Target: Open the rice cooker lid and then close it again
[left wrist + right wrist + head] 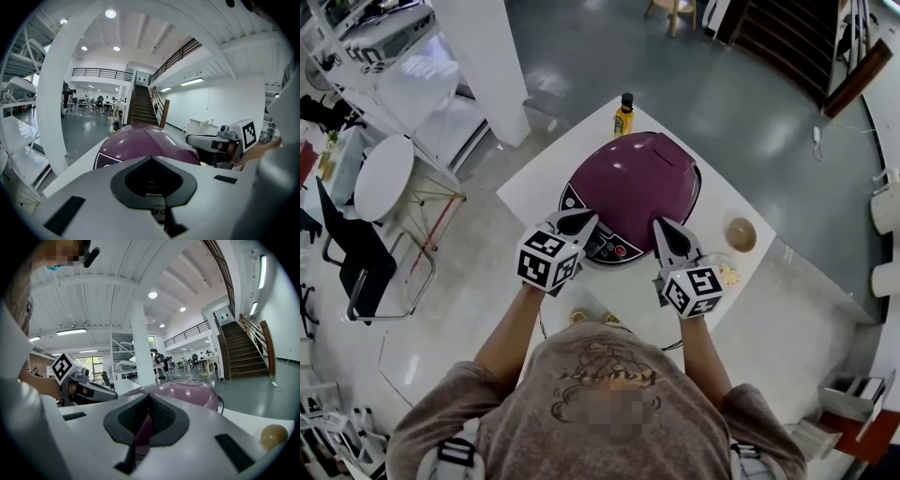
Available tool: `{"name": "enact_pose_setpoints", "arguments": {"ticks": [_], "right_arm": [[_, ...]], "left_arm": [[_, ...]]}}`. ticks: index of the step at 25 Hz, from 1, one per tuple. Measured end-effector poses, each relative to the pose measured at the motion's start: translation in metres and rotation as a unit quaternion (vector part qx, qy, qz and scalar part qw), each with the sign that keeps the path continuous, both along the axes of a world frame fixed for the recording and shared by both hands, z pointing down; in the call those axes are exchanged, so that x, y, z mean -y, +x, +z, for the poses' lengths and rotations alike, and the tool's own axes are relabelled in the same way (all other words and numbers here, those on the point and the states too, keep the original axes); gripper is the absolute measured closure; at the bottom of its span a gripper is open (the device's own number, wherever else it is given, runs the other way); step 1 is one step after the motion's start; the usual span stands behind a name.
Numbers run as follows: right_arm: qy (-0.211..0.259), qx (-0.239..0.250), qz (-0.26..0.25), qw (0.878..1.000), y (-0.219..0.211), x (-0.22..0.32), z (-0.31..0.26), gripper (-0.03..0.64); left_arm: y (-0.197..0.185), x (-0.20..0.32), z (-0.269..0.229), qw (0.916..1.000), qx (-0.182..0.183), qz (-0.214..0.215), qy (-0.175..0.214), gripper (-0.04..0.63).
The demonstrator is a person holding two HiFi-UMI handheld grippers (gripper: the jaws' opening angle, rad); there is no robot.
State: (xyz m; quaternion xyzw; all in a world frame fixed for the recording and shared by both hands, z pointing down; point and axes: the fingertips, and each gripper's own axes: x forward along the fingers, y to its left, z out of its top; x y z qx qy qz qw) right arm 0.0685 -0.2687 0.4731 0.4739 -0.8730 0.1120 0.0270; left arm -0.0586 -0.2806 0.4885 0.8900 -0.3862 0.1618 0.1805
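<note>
Letters "FO" legible on my left gripper, low between the jaw mounts, seen in the left gripper view, remainder cut off, script print on my shirt unreadable, rice cooker panel markings too small to read

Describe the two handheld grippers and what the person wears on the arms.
The left gripper and right gripper match: pale grey pointed tongs with dark inner lining, each carrying a white cube with black square markers. No cables show. The person wears a brownish short-sleeved top.
</note>
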Motion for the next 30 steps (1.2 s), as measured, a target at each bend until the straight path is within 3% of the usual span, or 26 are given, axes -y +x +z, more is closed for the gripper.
{"name": "enact_pose_setpoints", "arguments": {"ticks": [13,30], "right_arm": [[-0.006,-0.014,0.003,1.000,0.000,0.003,0.008,0.615],[0.043,-0.039,-0.008,0.998,0.003,0.001,-0.017,0.615]], "left_arm": [[0.000,-0.002,0.001,0.9997,0.019,0.001,0.012,0.575],[-0.006,-0.005,-0.003,0.9987,-0.043,-0.027,0.008,0.575]]}}
